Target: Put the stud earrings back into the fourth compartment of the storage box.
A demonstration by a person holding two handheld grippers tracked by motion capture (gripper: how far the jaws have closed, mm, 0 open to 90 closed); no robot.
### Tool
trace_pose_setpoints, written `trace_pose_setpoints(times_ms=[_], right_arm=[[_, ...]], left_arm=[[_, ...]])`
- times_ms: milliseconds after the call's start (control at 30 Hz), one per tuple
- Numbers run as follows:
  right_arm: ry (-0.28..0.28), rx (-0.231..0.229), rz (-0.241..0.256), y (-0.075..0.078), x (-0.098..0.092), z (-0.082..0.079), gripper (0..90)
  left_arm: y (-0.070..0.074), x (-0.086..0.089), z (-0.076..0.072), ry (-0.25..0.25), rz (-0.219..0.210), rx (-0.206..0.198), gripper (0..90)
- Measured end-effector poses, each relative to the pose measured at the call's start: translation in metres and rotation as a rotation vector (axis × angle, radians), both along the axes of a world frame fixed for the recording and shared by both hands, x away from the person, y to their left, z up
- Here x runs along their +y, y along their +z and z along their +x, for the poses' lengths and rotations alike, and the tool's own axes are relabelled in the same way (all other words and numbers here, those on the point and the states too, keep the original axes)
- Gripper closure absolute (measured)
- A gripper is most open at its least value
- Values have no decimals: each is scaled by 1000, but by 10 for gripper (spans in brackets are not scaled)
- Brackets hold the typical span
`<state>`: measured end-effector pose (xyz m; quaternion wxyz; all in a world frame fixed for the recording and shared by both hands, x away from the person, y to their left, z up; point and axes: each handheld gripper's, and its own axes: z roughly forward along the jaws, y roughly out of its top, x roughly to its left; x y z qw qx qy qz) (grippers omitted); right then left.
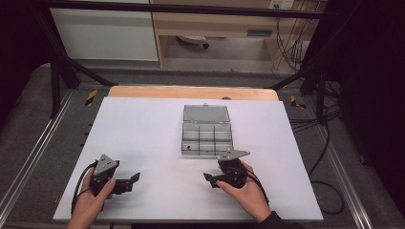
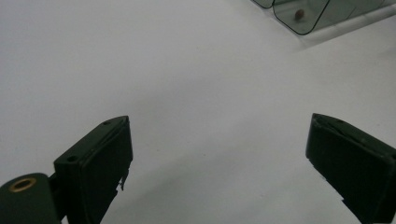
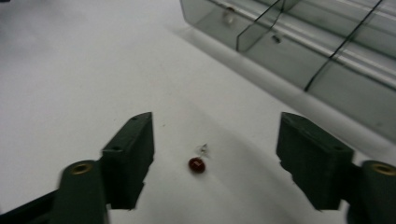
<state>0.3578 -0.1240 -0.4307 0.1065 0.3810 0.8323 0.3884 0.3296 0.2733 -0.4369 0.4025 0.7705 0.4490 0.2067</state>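
My right gripper [image 3: 212, 144] has its jaws spread wide with nothing between the pads, and the small red bead [image 3: 196, 164] lies on the white table [image 3: 70, 84] in the gap between them, low in the centre of the right gripper view, a little closer to the jaw at the left of that frame than to the one at the right. A tiny pale glint sits just above the bead; I cannot tell whether it is a loop on the bead or a separate speck. The bead is round, so it has no long axis to line up with; what matters, as I judge it, is that it sits ahead of the pads and below them, so I need to lower and creep forward until the pads flank it before closing.

The clear divided box [image 3: 299, 51] runs along the upper right of that frame, well beyond the bead, with another small bead-like thing in a near compartment.

In the high view my right gripper [image 1: 211, 179] sits at lower centre, just below the box [image 1: 207, 138], while my left gripper [image 1: 135, 179] rests at lower left, its jaws also wide apart and holding nothing, over bare table. The right one is plainly the nearer to the bead, so this pick falls to it
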Motion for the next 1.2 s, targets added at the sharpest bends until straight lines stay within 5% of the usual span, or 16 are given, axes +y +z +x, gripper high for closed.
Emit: trace_pose_setpoints(times_ms=[200, 667, 1200], right_arm=[[41, 17, -33, -12, 8, -9, 554], [43, -8, -61, -21, 8, -8, 793], [51, -12, -3, -20, 9, -6, 803]], left_arm=[[0, -1, 0, -9, 2, 0, 77], [2, 1, -1, 5, 7, -10, 81], [1, 1, -1, -6, 7, -1, 83]])
